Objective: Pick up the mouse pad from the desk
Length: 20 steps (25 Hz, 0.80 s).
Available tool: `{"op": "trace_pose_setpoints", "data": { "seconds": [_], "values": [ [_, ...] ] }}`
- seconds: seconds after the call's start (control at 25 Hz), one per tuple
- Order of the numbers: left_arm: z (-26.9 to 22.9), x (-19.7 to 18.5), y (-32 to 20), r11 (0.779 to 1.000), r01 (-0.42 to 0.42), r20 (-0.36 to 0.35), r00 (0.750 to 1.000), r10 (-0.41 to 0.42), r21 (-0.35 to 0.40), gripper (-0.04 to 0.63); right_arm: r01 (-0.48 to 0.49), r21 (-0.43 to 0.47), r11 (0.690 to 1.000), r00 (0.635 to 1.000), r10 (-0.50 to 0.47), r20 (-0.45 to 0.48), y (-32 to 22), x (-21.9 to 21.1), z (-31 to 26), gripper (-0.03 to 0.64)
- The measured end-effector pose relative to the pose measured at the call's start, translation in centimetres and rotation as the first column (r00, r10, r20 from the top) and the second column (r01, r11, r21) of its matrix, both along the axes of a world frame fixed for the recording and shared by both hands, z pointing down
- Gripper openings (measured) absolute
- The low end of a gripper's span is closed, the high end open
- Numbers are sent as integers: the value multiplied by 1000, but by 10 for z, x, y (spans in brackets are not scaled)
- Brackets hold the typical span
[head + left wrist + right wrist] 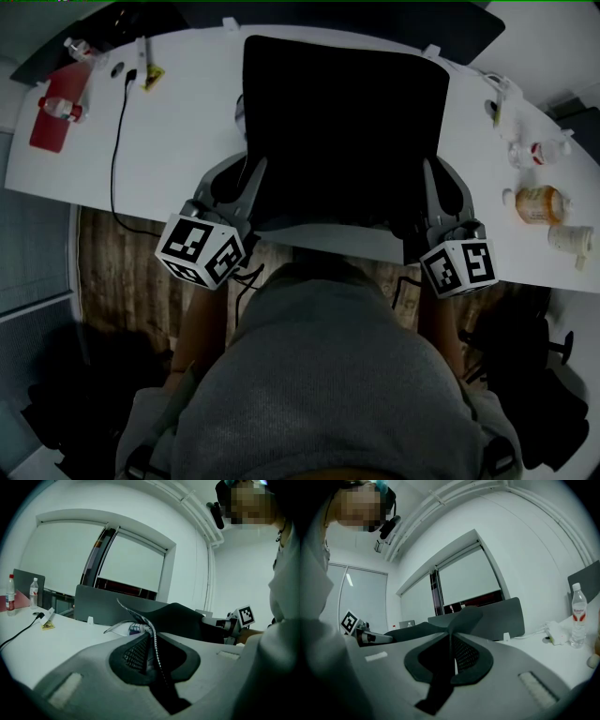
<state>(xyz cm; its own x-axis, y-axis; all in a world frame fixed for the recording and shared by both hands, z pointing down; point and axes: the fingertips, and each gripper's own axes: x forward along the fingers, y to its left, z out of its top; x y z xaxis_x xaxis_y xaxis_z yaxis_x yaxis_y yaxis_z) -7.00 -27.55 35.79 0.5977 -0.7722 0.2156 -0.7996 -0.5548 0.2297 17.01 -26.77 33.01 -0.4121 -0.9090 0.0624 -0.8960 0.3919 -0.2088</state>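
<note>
Fingers of both grippers are pinched shut on the mouse pad [342,131]. From the head view, the left gripper [238,187] has the pad's near left corner and the right gripper [443,192] the near right corner. The black pad stretches between them over the white desk [187,103], its near edge reaching the desk's front edge. A black cable [116,141] trails across the desk to the left of the pad, beside a red item [52,122] at the far left. An orange pill bottle [539,203] and a white bottle [570,239] lie off to the right, well apart from the pad.

Left gripper view: the jaws are closed on the pad's thin edge, seen end-on, with the meshed finger pads [133,652] pressed against it. The pad [185,620] bows away toward the other gripper's marker cube [246,615] and is held above the desk top [47,644]. Two bottles [33,592] stand at the far left, and a grey divider screen [101,604] rises behind.

Right gripper view: the same kind of grip, jaws together on the pad's edge [452,644], which fans upward above the fingers [466,656]. A water bottle [578,616] stands on the desk at the right.
</note>
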Motion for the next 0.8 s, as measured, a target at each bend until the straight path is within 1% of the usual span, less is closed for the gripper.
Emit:
{"op": "trace_pose_setpoints", "data": {
  "seconds": [0.32,0.56,0.8],
  "values": [
    [-11,7,2,999,13,-2,1000,-13,30,40,21,18,1000,1000,-21,15,1,4,-9,23],
    [-16,13,9,997,25,-12,1000,-25,69,40,47,41,998,999,-48,23,4,7,-13,23],
    [-23,12,22,996,22,-11,1000,-21,90,40,59,64,996,998,-61,27,19,1,-20,23]
  ]
}}
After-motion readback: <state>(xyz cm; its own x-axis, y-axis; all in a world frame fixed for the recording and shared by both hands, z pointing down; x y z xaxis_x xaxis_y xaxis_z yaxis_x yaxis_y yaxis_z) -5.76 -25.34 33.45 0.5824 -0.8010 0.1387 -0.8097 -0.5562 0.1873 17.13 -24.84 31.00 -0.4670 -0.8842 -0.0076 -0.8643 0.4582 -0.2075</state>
